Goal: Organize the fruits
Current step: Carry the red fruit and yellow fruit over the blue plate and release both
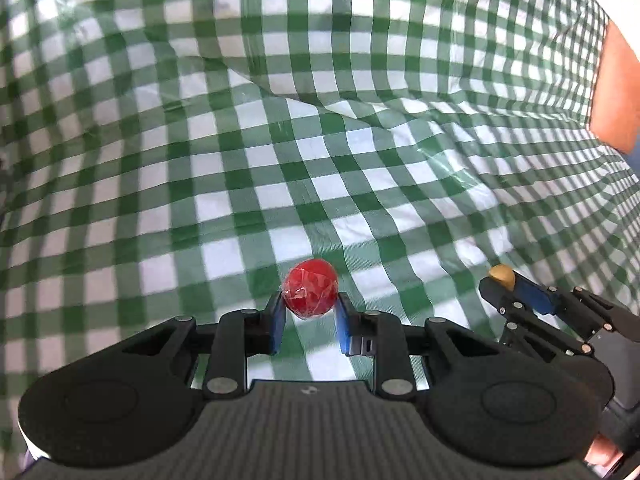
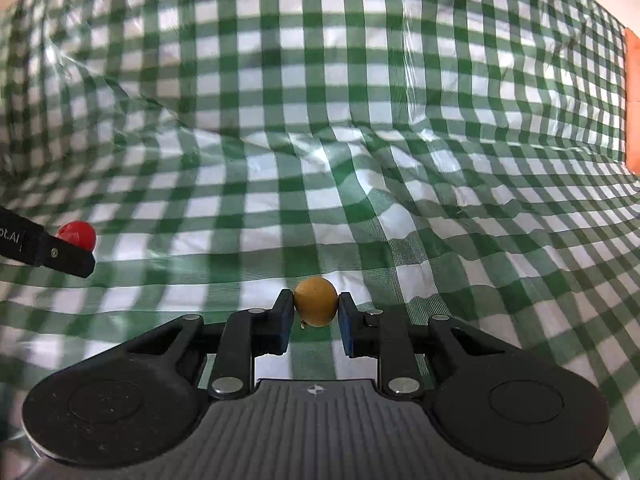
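A small round red fruit (image 1: 310,288), shiny as if wrapped in film, sits between the blue pads of my left gripper (image 1: 309,306), which is shut on it above the cloth. My right gripper (image 2: 315,304) is shut on a small yellow-brown fruit (image 2: 316,300). In the left wrist view the right gripper (image 1: 506,286) shows at the lower right with the yellow-brown fruit (image 1: 503,276) at its tip. The right wrist view catches the left gripper's finger (image 2: 60,254) at the left edge, the red fruit (image 2: 78,234) just behind it.
A green and white checked cloth (image 1: 320,160) under clear plastic film covers the whole surface, with folds and ridges across the middle. An orange object (image 2: 632,100) stands at the far right edge. A hand (image 1: 600,450) shows at the lower right corner.
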`<state>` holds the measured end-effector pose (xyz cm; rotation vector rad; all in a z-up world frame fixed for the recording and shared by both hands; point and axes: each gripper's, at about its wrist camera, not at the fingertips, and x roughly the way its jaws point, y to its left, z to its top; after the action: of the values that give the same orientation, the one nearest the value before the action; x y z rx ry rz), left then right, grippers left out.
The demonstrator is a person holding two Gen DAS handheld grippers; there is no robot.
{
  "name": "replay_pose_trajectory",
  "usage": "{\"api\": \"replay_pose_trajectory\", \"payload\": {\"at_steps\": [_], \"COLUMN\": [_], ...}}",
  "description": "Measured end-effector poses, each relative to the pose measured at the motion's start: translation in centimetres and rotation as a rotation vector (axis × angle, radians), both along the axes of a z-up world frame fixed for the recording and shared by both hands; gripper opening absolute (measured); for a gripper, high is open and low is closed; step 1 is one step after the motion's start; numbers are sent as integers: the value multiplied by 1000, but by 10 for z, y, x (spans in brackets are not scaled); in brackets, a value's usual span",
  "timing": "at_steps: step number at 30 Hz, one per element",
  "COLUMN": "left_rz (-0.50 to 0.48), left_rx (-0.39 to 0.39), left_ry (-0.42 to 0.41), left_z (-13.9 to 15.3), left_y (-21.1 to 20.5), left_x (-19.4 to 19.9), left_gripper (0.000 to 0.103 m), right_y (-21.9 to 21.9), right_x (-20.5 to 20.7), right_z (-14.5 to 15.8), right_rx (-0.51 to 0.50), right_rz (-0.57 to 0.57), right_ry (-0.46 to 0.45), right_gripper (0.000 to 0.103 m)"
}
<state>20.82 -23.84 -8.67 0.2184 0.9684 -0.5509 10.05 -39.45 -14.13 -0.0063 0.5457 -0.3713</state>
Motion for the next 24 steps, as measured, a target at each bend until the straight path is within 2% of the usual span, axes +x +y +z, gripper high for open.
{"api": "replay_pose_trajectory", "payload": {"at_steps": [5, 12, 18, 21, 24], "left_rz": [40, 135, 213, 245, 266], "left_rx": [25, 45, 47, 52, 74], "left_ry": [-21, -40, -52, -43, -32], "left_z": [36, 73, 86, 84, 71], "left_y": [42, 126, 186, 212, 223], "left_x": [-49, -115, -148, -147, -138], "left_gripper": [29, 29, 29, 29, 29], "right_y": [40, 115, 176, 202, 226], "right_x": [-45, -110, -145, -149, -140], "right_z": [25, 57, 68, 65, 58], "right_rx": [29, 58, 56, 47, 18], "right_rz": [49, 164, 289, 346, 396], "right_ry": [-35, -49, -23, 4, 40], "right_gripper": [25, 25, 25, 25, 25]}}
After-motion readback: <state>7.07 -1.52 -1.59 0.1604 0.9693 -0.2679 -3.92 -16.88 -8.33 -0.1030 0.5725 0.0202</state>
